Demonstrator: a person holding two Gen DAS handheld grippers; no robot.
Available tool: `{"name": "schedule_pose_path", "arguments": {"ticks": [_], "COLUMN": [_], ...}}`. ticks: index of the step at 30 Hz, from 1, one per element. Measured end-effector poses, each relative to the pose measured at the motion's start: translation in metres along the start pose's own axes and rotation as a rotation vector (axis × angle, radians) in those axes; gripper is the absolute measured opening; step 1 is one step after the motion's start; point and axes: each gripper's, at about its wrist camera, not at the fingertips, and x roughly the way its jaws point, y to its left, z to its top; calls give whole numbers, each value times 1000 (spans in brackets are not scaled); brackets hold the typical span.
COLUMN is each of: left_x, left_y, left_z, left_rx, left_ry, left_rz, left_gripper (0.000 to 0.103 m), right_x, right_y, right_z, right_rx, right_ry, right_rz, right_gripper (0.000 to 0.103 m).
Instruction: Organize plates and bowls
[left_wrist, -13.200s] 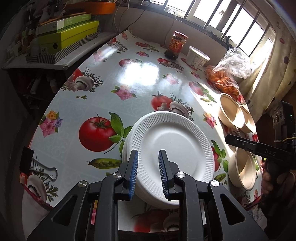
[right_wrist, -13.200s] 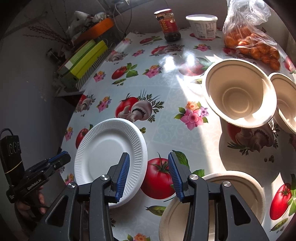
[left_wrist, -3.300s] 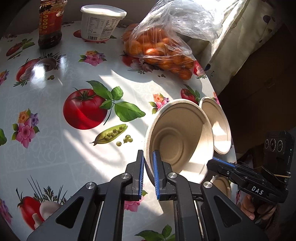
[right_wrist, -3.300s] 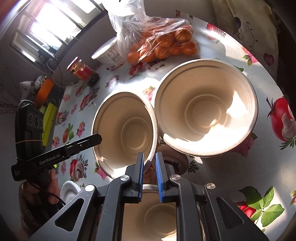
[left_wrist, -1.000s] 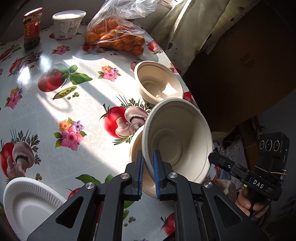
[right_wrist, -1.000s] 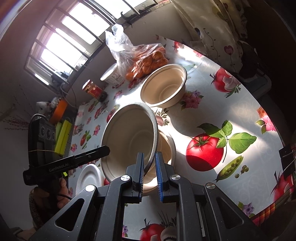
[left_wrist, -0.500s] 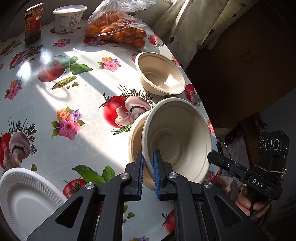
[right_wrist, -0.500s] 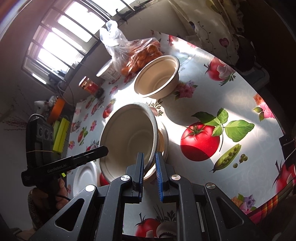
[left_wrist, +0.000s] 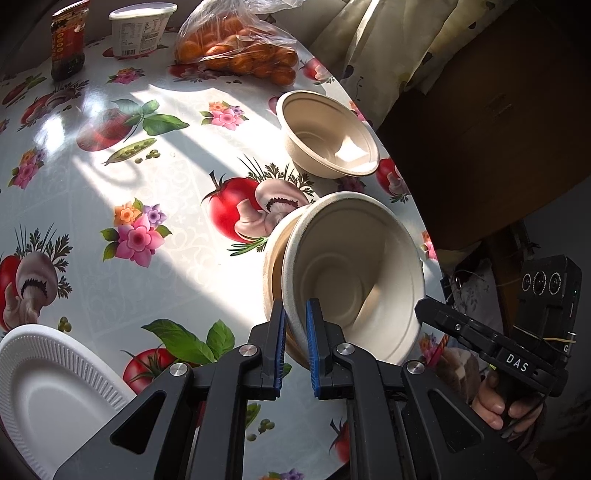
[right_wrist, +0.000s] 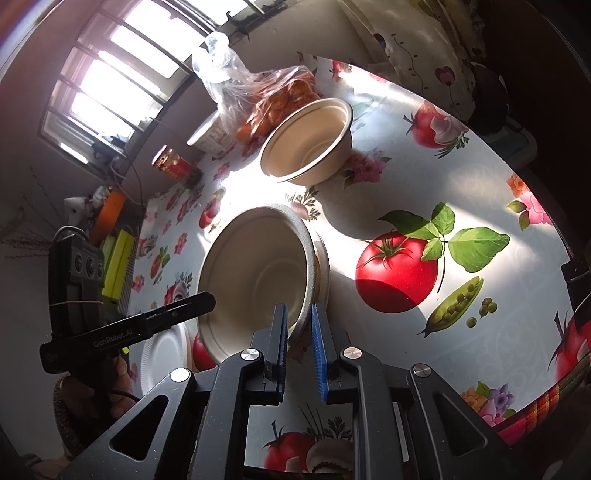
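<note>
You hold the upper bowl (left_wrist: 354, 273) by its rim from two opposite sides, probably so it goes down level into the lower bowl (left_wrist: 271, 258) under it. It is tilted now and sits partly inside that lower bowl. The left gripper (left_wrist: 294, 349) has its blue pads on both sides of the rim, with a small gap showing, so I cannot tell if it clenches. The right gripper (right_wrist: 299, 347) looks the same: the rim is between the jaws, but a firm grasp is not sure. Beyond the lower bowl, towards the bag of oranges (left_wrist: 240, 55), a third bowl (left_wrist: 327, 142) stands alone. The white plate (left_wrist: 48, 384) lies well apart on the nearer side.
</note>
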Motion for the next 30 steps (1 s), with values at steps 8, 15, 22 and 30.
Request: {"name": "schedule_pose_path", "arguments": {"ticks": [8,15,22,30], "left_x": [0,0,1,1], "left_y": [1,0,-3,-9], "left_z": [0,0,1,1], "left_rx": [0,11,18,44], "left_ry": [-1,-6,-10,-11], "left_rz": [5,18,39,70], "left_gripper": [11,11,11,15], "right_x": [2,5,5,4], "right_y": [2,1,1,0], "right_z": [0,-2,-2,0], "right_rx": [-6,-13,-13,-15], "right_ry": [2,0,-1,-3], "right_rz": [-10,-24,-24,-31], "right_gripper": [15,15,15,15]}}
